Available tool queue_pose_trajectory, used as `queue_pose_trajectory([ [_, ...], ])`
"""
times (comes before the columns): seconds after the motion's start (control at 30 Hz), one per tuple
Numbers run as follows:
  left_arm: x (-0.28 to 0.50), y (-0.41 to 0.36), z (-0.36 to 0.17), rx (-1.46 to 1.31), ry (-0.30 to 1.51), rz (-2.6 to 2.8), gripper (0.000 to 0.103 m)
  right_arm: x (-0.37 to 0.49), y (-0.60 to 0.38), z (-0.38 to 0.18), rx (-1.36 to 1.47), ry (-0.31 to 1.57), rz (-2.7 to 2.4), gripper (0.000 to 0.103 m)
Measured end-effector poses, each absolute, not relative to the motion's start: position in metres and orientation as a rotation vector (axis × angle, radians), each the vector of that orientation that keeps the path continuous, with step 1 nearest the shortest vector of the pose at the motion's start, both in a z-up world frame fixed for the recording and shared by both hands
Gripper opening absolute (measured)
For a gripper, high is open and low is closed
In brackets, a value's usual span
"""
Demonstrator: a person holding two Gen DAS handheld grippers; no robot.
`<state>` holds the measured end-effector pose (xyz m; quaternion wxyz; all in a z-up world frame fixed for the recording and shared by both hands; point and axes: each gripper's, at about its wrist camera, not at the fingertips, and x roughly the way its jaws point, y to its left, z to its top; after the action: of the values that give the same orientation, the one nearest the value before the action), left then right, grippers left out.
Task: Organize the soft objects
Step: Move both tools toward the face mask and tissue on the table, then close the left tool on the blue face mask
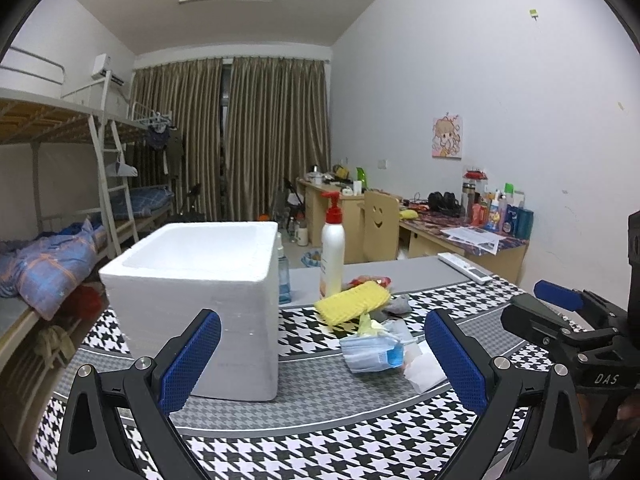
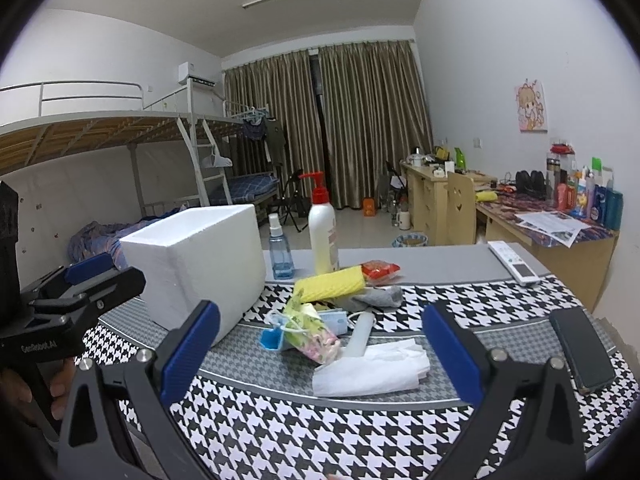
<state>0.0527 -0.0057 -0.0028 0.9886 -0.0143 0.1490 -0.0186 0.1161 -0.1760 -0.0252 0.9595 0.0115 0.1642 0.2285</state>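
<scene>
- The pile of soft things is lying on the houndstooth-covered table (image 2: 360,432), ahead of both claws and touching neither; it is sitting just right of the white foam box (image 1: 200,300).
- In the pile, a yellow sponge cloth (image 2: 332,283) is resting at the back, a grey sock (image 2: 376,297) beside it, a floral pouch (image 2: 314,334) and blue face masks (image 1: 372,354) nearer, and a white tissue (image 2: 372,372) nearest the right claw (image 2: 320,352).
- The left claw (image 1: 322,354) is pointing at the gap between the foam box and the masks, with the box's near corner just beyond its left finger.
- The left wrist view is showing the open hollow of the box; the right wrist view is showing only its outer walls.
- The right wrist view alone is showing a dark phone (image 2: 580,352) lying on the table's right side, and the blue spray bottle (image 2: 280,248) standing fully clear of the box next to the red-pump lotion bottle (image 2: 323,232).
- A white remote (image 2: 514,262) is lying at the far right edge.
- Both claws are hanging spread wide with nothing between the blue pads, gripping and touching nothing.
</scene>
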Motion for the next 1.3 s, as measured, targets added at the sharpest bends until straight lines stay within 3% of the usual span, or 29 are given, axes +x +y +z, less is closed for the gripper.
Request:
queue_pose_trajectory([
  [1.3,0.129,-0.049,-0.059,0.062,0.574,-0.105,0.102,0.166,-0.193,-0.06,0.027,0.493,0.388,0.102],
])
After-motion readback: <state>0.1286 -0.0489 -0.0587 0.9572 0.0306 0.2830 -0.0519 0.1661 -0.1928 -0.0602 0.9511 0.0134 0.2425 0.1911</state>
